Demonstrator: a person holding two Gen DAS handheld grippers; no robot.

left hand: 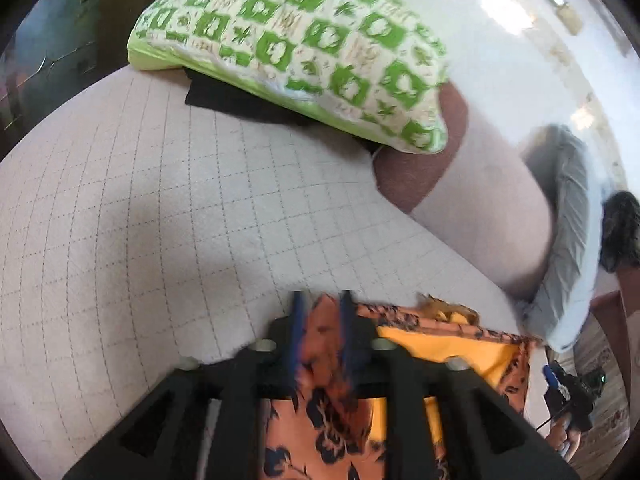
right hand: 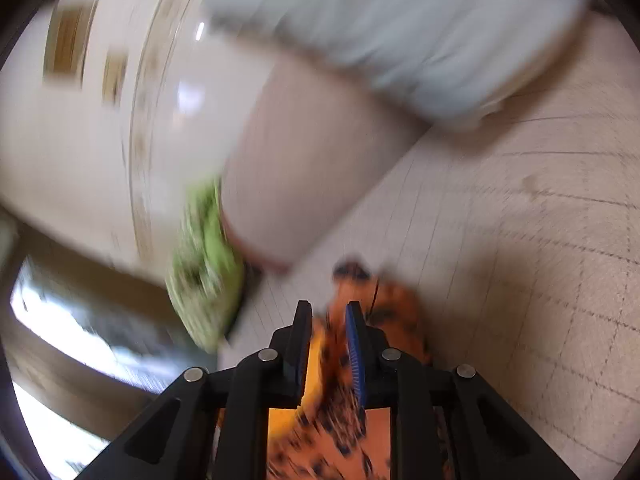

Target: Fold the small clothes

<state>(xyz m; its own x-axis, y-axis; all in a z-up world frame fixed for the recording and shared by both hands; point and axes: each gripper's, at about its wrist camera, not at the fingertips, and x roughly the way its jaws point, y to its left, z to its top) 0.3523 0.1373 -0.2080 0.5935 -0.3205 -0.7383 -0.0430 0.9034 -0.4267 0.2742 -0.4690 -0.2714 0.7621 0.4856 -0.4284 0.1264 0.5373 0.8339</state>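
Orange floral garment [left hand: 316, 420] pinched by both tools: left gripper [left hand: 322, 320] and right gripper [right hand: 329, 332] each clamp narrow on its fabric, above the quilted bed [left hand: 160, 208]. Beyond: green-patterned pillow [left hand: 304, 52], grey pillow [left hand: 568, 240]. Right view blurred.

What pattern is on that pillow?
The pillow has a green-and-cream checkered print with leafy motifs; clearest in the left wrist view.
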